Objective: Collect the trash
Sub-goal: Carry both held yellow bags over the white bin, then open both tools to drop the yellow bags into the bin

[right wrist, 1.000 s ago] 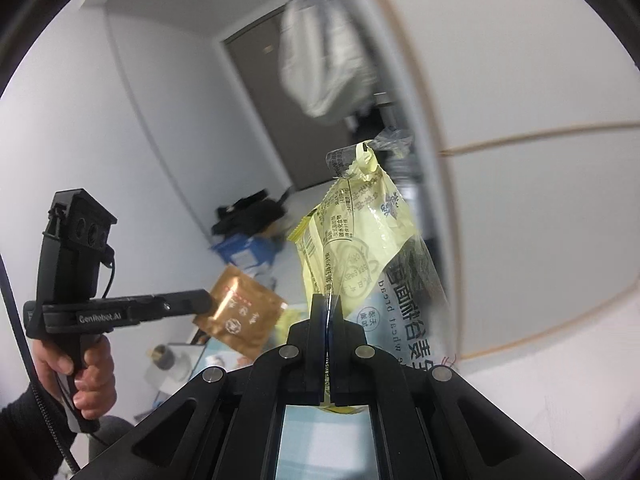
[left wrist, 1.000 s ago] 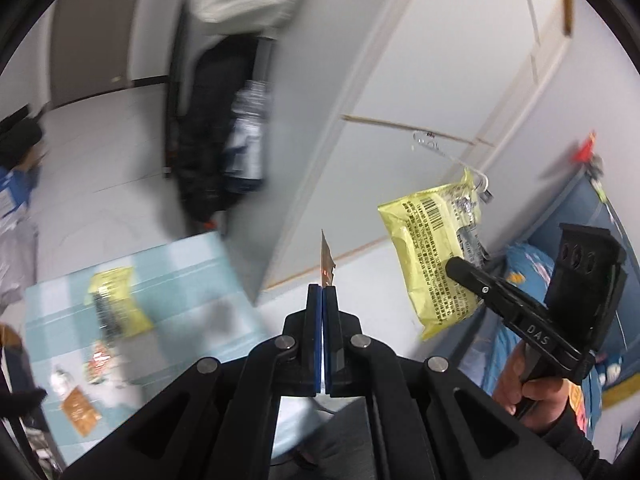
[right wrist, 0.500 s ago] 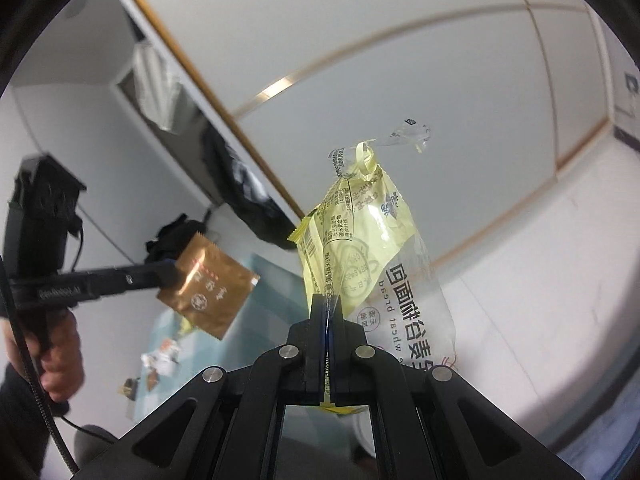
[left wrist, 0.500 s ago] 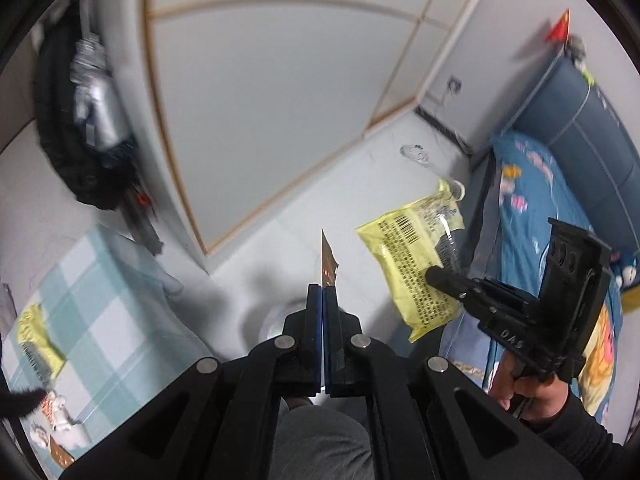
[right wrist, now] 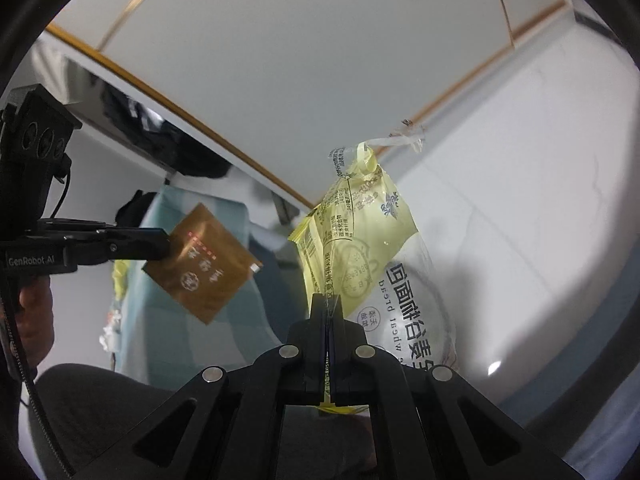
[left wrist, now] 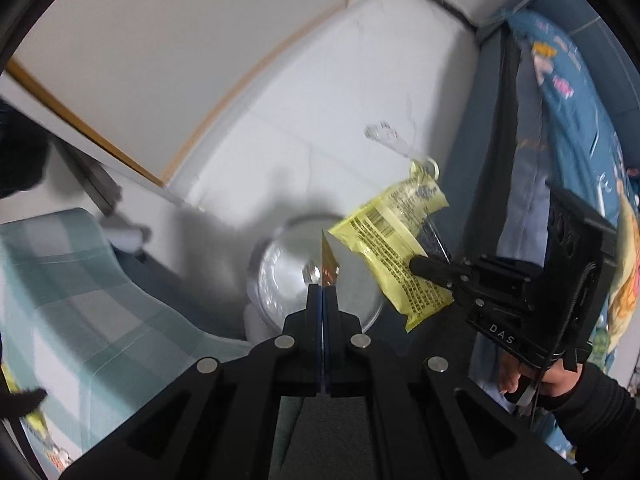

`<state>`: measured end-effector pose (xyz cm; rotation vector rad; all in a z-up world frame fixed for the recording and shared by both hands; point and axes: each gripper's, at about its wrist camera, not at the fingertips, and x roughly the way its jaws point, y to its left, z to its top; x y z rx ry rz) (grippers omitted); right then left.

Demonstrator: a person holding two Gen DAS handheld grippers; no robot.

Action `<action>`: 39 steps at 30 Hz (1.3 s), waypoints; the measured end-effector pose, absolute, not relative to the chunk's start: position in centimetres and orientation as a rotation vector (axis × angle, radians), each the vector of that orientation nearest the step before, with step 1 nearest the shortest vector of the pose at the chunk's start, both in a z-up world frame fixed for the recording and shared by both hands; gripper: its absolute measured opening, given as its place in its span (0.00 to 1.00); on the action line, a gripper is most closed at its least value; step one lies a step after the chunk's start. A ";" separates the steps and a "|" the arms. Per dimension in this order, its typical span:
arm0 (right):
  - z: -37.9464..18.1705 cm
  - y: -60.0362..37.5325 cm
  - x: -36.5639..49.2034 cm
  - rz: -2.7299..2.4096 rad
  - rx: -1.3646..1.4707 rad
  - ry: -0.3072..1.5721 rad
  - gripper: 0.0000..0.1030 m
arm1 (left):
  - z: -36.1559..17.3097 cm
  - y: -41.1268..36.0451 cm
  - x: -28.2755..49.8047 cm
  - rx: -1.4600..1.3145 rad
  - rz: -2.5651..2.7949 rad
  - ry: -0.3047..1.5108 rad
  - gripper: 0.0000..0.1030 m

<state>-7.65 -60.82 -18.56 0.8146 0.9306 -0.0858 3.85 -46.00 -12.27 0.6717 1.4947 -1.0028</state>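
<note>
My left gripper [left wrist: 322, 289] is shut on a brown foil sachet [left wrist: 328, 260], seen edge-on here and flat in the right wrist view [right wrist: 202, 264]. My right gripper [right wrist: 329, 305] is shut on a yellow and clear snack wrapper [right wrist: 360, 240], which also shows in the left wrist view [left wrist: 396, 256]. Both are held in the air above a round, shiny, lined bin opening [left wrist: 288, 276] on the floor. The left gripper [right wrist: 166, 242] is to the left of the wrapper in the right wrist view.
A table with a teal checked cloth [left wrist: 80, 300] is at the left, with more wrappers [right wrist: 118, 276] on it. A bed with a blue patterned cover [left wrist: 568, 128] is at the right. White wardrobe doors [left wrist: 180, 40] stand behind.
Both grippers have swung from the table toward the floor by the bed and tilted downward. The bin has come into view below them. Both still hold their wrappers.
</note>
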 end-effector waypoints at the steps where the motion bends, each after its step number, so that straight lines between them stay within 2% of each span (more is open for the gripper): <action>1: -19.5 -60.9 -7.7 -0.087 0.816 0.941 0.00 | -13.0 -46.3 4.2 0.673 -0.992 1.523 0.00; 4: -21.2 -60.7 -7.7 -0.094 0.822 0.977 0.00 | -14.3 -47.6 4.3 0.753 -1.001 1.495 0.00; 10: -24.6 -59.9 -7.3 -0.113 0.820 1.071 0.00 | -18.8 -49.2 3.7 0.811 -1.023 1.639 0.00; 20: -29.2 -58.9 -5.5 -0.090 0.831 1.221 0.01 | -25.4 -49.3 4.1 0.900 -0.963 1.751 0.00; 32: -32.1 -58.4 -4.4 -0.095 0.858 1.286 0.06 | -29.5 -48.3 5.9 0.788 -0.888 1.851 0.00; 34: -32.2 -58.6 -4.6 -0.101 0.857 1.294 0.09 | -30.0 -48.0 6.1 0.757 -0.869 1.889 0.00; 36: -32.6 -58.8 -4.5 -0.122 0.866 1.305 0.26 | -30.5 -47.7 6.1 0.727 -0.862 1.920 0.00; 37: -32.6 -58.9 -4.6 -0.128 0.875 1.306 0.31 | -30.6 -47.6 6.1 0.718 -0.856 1.931 0.02; 38: -32.6 -59.1 -4.8 -0.135 0.883 1.301 0.37 | -30.7 -47.5 5.9 0.711 -0.855 1.938 0.07; 39: -32.4 -59.2 -4.9 -0.139 0.884 1.290 0.37 | -30.8 -47.5 5.9 0.711 -0.854 1.937 0.11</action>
